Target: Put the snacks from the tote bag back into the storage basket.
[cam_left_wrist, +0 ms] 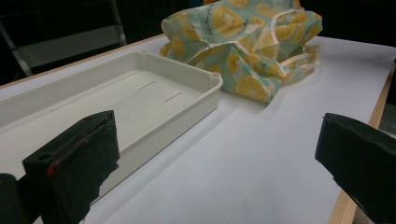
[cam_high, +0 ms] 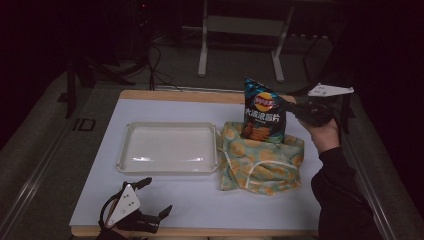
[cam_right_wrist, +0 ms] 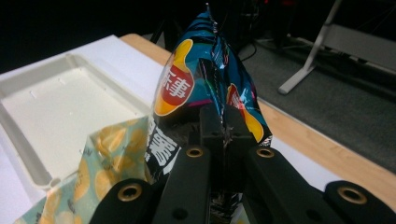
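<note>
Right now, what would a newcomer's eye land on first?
The blue chip bag, standing half out of the lemon-print cloth bag at the table's right, pinched at its edge by the right gripper. Left of it lies an empty white tray; the left gripper waits open near the front edge.

The chip bag stands in the cloth bag, right of the tray.

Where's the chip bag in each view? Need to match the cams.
High view: chip bag right of centre, standing out of the lemon-print cloth bag, right gripper at its edge.
Left gripper view: not in it.
Right gripper view: centre, pinched in the jaws.
Shared landmark: white tray.
</note>
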Motion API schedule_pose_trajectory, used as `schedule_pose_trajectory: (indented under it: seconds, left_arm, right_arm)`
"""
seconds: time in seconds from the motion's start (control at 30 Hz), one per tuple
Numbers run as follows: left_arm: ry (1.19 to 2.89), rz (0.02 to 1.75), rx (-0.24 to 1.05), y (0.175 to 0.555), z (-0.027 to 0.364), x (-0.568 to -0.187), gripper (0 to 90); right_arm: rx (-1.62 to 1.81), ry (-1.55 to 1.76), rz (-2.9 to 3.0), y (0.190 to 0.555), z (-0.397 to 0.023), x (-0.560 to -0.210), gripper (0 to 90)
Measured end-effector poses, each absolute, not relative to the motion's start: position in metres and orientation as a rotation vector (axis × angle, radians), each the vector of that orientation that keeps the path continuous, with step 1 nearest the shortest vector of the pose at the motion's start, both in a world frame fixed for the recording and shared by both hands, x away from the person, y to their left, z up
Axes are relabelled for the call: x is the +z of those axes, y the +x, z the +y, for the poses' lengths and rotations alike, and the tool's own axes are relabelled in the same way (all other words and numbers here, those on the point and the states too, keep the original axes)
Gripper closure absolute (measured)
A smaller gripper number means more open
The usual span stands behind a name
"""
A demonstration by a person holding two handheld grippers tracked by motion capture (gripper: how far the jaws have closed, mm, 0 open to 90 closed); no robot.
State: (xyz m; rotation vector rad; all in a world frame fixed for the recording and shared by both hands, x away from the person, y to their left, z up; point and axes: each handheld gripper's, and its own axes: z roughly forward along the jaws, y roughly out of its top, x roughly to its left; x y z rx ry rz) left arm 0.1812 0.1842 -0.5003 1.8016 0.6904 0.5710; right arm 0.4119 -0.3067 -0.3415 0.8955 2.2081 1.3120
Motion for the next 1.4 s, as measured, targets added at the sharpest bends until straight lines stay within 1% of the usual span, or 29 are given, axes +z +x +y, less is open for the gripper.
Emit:
schedule_pose_trajectory:
  seconds: [0.3, 0.5, 0.63, 0.83, 1.13, 1.4]
  left_arm:
    - [1.807, 0.691, 0.572, 0.181, 0.184, -0.500, 0.1]
    - [1.807, 0.686, 0.571, 0.181, 0.184, -0.500, 0.1]
    - [1.803, 0.685, 0.569, 0.180, 0.184, -0.500, 0.1]
    - [1.801, 0.684, 0.568, 0.179, 0.184, -0.499, 0.1]
    - [1.798, 0.693, 0.573, 0.179, 0.186, -0.499, 0.1]
    - [1.801, 0.683, 0.569, 0.179, 0.186, -0.499, 0.1]
  right_arm:
    - [1.312, 0.864, 2.140, 0.408, -0.304, -0.304, 90.0]
    - [1.301, 0.823, 2.107, 0.405, -0.294, -0.278, 90.0]
    - [1.314, 0.797, 2.099, 0.402, -0.283, -0.267, 90.0]
    - [1.341, 0.772, 2.119, 0.401, -0.262, -0.265, 90.0]
    - [1.356, 0.697, 2.185, 0.400, -0.219, -0.281, 90.0]
    - [1.412, 0.627, 2.219, 0.399, -0.182, -0.284, 90.0]
